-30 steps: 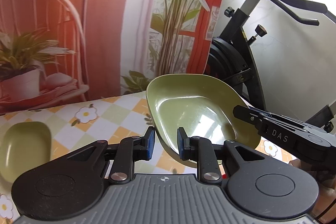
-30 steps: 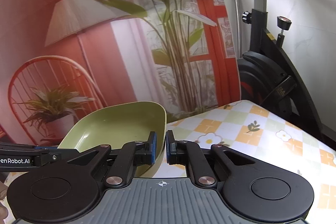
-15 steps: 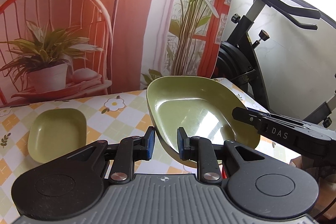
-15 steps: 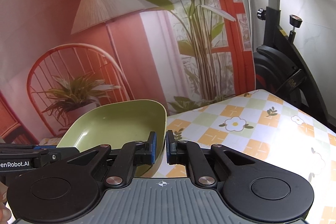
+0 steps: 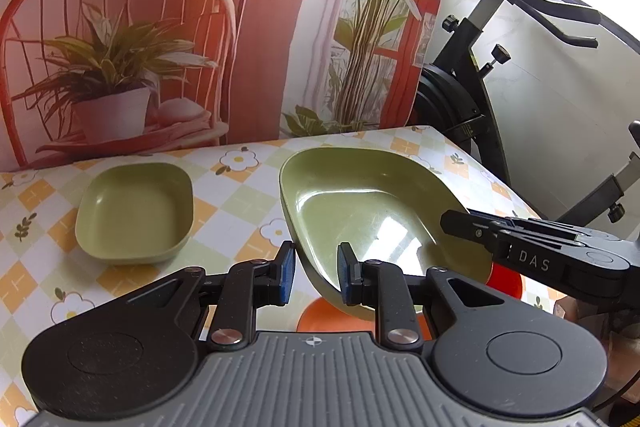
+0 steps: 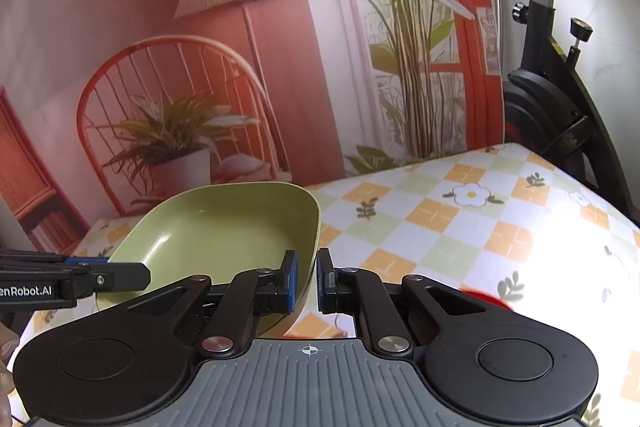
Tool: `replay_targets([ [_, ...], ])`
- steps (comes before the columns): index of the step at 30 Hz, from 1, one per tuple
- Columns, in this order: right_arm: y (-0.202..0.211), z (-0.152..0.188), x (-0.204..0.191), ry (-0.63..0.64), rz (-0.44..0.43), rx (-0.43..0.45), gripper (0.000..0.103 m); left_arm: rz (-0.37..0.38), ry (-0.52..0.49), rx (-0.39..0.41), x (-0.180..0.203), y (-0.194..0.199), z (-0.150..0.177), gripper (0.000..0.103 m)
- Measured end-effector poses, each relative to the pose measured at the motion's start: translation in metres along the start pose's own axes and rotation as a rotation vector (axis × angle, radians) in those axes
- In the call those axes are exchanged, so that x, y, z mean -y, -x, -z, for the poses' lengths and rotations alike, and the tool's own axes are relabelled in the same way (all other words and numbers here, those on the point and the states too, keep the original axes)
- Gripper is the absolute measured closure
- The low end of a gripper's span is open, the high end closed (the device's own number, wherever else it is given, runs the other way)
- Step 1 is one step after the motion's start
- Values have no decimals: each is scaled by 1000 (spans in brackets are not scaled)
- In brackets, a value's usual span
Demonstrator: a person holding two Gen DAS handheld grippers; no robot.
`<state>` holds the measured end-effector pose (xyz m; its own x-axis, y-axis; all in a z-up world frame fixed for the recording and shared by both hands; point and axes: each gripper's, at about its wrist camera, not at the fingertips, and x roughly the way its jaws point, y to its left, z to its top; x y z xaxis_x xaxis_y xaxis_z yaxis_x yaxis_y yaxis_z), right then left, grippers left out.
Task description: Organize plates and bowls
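A large green bowl [image 5: 372,211] hangs tilted above the table, held by both grippers. My left gripper [image 5: 314,277] is shut on its near rim, one pad inside and one outside the wall. My right gripper [image 6: 306,281] is shut on the rim [image 6: 314,227] at the bowl's other side; in the left wrist view it reaches in from the right [image 5: 456,221]. A smaller square green bowl [image 5: 134,211] sits empty on the table to the left. An orange dish [image 5: 320,317] and something red [image 5: 506,281] lie under the held bowl, mostly hidden.
The table [image 6: 472,239] wears a checked flower-print cloth. A printed backdrop [image 5: 260,47] of a chair, lamp and plants stands along its far edge. An exercise bike [image 5: 472,75] stands past the right end. A person's fingers [image 6: 6,343] show at the lower left.
Both grippers have carried the large bowl leftward and tipped down toward the table. The small green bowl has come from the left edge toward the middle of the left wrist view. Grips unchanged.
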<state>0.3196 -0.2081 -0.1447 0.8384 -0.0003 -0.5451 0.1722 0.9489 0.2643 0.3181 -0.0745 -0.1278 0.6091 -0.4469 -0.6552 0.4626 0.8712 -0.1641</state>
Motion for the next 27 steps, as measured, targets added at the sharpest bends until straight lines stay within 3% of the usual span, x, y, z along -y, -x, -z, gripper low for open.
replay_targets([
  [11,12,32,0,-21,16,-47,94,39,53,-29,-5,0,36,79],
  [27,15,69,5,3,33,-112,94,-29,-2,-11,11,-4,69,79],
])
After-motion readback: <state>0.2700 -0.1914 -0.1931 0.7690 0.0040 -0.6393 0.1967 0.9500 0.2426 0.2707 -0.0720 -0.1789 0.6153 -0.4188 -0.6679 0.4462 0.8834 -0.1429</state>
